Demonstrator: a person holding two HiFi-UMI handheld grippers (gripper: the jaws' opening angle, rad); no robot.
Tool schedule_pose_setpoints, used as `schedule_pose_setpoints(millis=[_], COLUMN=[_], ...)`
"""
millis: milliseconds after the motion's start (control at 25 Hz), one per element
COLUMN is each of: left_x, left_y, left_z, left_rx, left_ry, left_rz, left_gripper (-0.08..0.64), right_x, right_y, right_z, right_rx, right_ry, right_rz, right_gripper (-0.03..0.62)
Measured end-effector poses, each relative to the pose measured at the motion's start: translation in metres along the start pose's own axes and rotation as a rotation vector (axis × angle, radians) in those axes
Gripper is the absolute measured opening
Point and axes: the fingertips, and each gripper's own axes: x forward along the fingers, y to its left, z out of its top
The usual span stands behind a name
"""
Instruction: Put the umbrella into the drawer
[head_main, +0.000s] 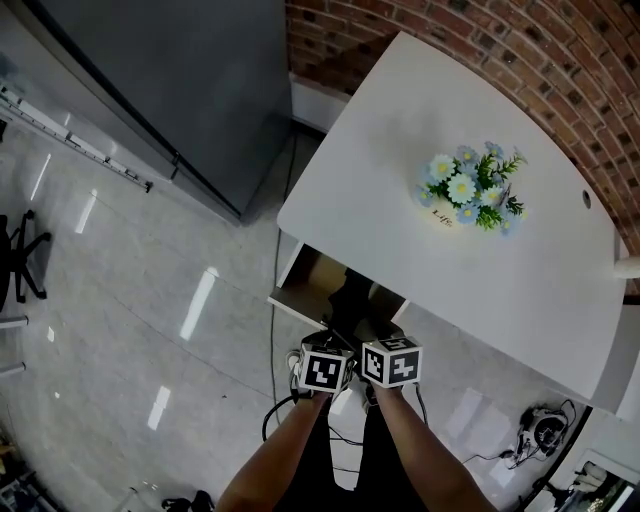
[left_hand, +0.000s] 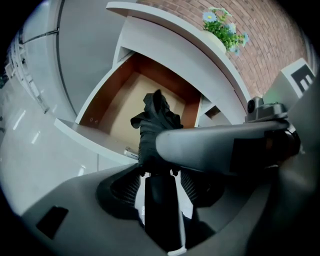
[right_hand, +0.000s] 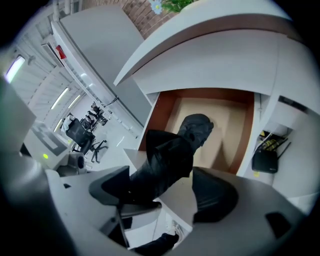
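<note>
A black folded umbrella (head_main: 350, 300) hangs tip-down over the open drawer (head_main: 300, 282) under the white table (head_main: 400, 120). In the left gripper view its handle (left_hand: 160, 200) stands between the pads of my left gripper (left_hand: 160, 187), with narrow gaps on both sides; the canopy (left_hand: 155, 125) points into the wooden drawer (left_hand: 120, 100). My right gripper (right_hand: 162, 187) is shut on the umbrella's fabric body (right_hand: 165, 160), whose tip reaches over the drawer's floor (right_hand: 225, 115). In the head view both grippers, left (head_main: 335, 338) and right (head_main: 375, 332), sit side by side at the drawer's front.
A pot of blue and white flowers (head_main: 470, 190) stands on the table. A dark cabinet (head_main: 180, 90) is to the left and a brick wall (head_main: 560, 50) behind. A black router (right_hand: 265, 157) sits in the cubby right of the drawer. Cables (head_main: 285, 410) lie on the floor.
</note>
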Motion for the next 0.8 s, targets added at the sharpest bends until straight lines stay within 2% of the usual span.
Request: schedule_pose_setpoints(millis=[80,320,440,600,800], left_x=[-0.001,-0.014,-0.025,-0.044,-0.074], left_y=[-0.001,-0.005,-0.002,-0.005,-0.016], left_z=[-0.003,-0.004,-0.005,-0.009,-0.003], left_rx=[0.024,0.026,0.018,-0.011,-0.034], left_ry=[0.005,-0.023,-0.047,-0.064,-0.128], left_rz=[-0.007,-0.024,0.003,0.022,0.064], left_gripper=[0.256,0.261,0.254,0.207,0.101], right_x=[-0.001,-0.002,-0.006,-0.018,-0.041], right_y=[0.000,-0.001,0.000,0.009,0.026], right_z=[-0.001,-0.003,-0.005,-0.006,-0.007], right_rx=[0.000,-0.003,-0.002,0.001,0.011], right_ry=[-0.005,-0.003,0.001,-0.003,-0.013], right_rz=[-0.005,-0.006,-0.007,0.000,0.019], right_gripper=[0.393,0.393,0.393,0.393,0.391])
